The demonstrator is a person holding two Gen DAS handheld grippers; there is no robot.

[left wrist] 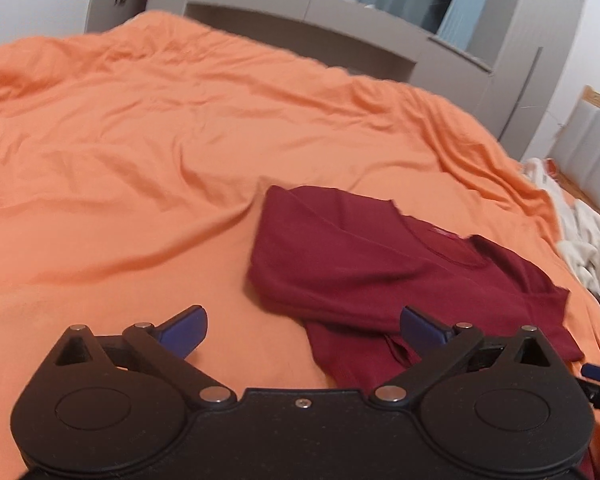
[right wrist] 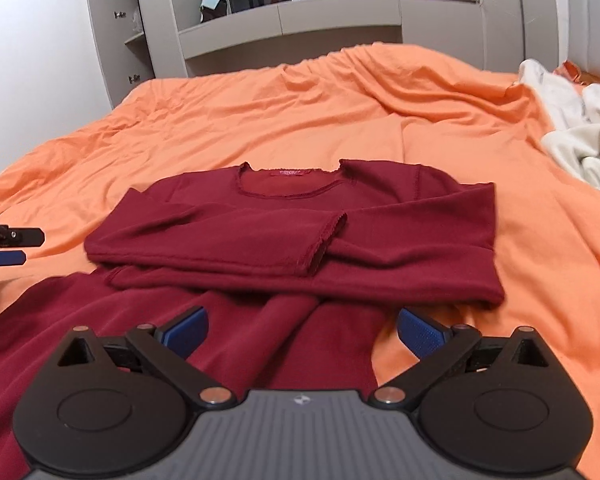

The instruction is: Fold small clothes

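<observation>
The pink neck label (right wrist: 291, 172) on the maroon top (right wrist: 300, 224) is too blurred to read.

shirt (right wrist: 292, 232): dark red throughout, plain, no print; small pink neck label
bed sheet (right wrist: 260, 128): solid orange, unpatterned
left gripper (left wrist: 303, 330): black body, blue pads, silver pivot pins
right gripper (right wrist: 303, 330): black arms, ribbed grey base plate, blue dimpled pads
heap of cloth (right wrist: 576, 136): cream-white, at the bed's right edge
wardrobe unit (right wrist: 340, 20): plain grey-beige
wall (right wrist: 40, 60): white
</observation>
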